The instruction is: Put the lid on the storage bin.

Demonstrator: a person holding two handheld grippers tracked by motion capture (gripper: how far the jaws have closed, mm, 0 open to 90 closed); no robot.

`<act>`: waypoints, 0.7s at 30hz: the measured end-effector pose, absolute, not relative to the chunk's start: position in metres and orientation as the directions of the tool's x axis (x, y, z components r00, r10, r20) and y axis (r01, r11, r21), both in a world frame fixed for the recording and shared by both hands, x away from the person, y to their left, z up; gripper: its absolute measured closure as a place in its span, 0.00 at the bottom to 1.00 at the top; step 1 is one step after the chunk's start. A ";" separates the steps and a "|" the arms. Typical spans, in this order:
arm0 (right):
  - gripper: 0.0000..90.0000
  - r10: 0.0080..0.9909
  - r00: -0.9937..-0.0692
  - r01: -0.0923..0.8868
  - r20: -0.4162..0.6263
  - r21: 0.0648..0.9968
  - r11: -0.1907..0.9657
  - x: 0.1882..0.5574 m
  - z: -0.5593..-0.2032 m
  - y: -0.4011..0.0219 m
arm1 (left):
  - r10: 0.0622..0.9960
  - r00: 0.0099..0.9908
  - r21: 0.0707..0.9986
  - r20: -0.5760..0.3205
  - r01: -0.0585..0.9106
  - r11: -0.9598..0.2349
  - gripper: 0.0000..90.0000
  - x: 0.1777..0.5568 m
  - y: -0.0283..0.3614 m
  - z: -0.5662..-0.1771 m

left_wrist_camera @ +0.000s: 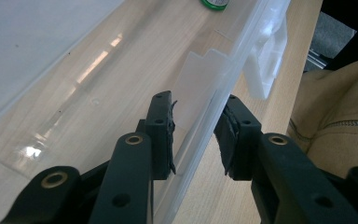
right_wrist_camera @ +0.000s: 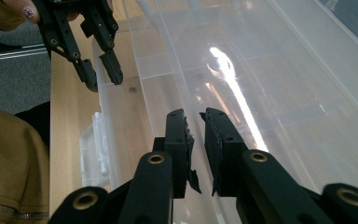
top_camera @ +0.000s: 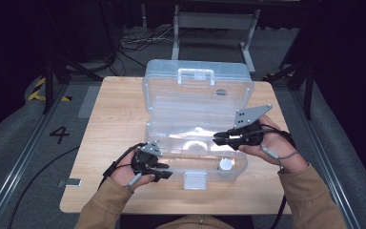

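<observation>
A clear plastic storage box (top_camera: 195, 102) lies open on the wooden table (top_camera: 109, 124), its lid tipped back. My left gripper (top_camera: 165, 174) is at the box's front left corner. In the left gripper view its jaws (left_wrist_camera: 198, 99) straddle the front wall (left_wrist_camera: 205, 140) with a gap on the inner side, so it is open. My right gripper (top_camera: 217, 139) hovers over the right part of the box's base. Its jaws (right_wrist_camera: 194, 114) stand a narrow slit apart with nothing between them. The left gripper (right_wrist_camera: 104, 83) also appears far off in the right gripper view.
A small white round thing (top_camera: 225, 165) sits inside the box near its front right corner; a green-rimmed thing (left_wrist_camera: 216, 3) shows at the top of the left gripper view. The white front latch (top_camera: 194, 180) hangs toward the person. Cables and a metal frame (top_camera: 214, 21) lie beyond the table.
</observation>
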State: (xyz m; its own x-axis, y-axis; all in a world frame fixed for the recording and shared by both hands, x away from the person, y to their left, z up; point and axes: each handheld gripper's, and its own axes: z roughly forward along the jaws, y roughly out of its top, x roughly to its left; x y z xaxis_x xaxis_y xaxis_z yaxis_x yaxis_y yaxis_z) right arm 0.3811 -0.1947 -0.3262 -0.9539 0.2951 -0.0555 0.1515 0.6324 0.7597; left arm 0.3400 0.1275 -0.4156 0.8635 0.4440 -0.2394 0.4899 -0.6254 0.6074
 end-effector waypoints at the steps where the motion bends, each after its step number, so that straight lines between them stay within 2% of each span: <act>1: 0.89 0.295 -0.954 0.153 -0.054 0.759 0.633 0.381 -0.326 -0.195 | 0.442 0.864 0.608 -0.239 0.488 -0.626 0.76 0.340 0.128 -0.416; 15: 0.90 0.267 -0.961 0.132 -0.065 0.745 0.654 0.376 -0.329 -0.194 | 0.447 0.862 0.606 -0.240 0.492 -0.625 0.75 0.340 0.127 -0.415; 21: 0.93 0.267 -0.961 0.127 -0.073 0.743 0.658 0.375 -0.330 -0.194 | 0.448 0.868 0.589 -0.212 0.480 -0.650 0.69 0.339 0.125 -0.413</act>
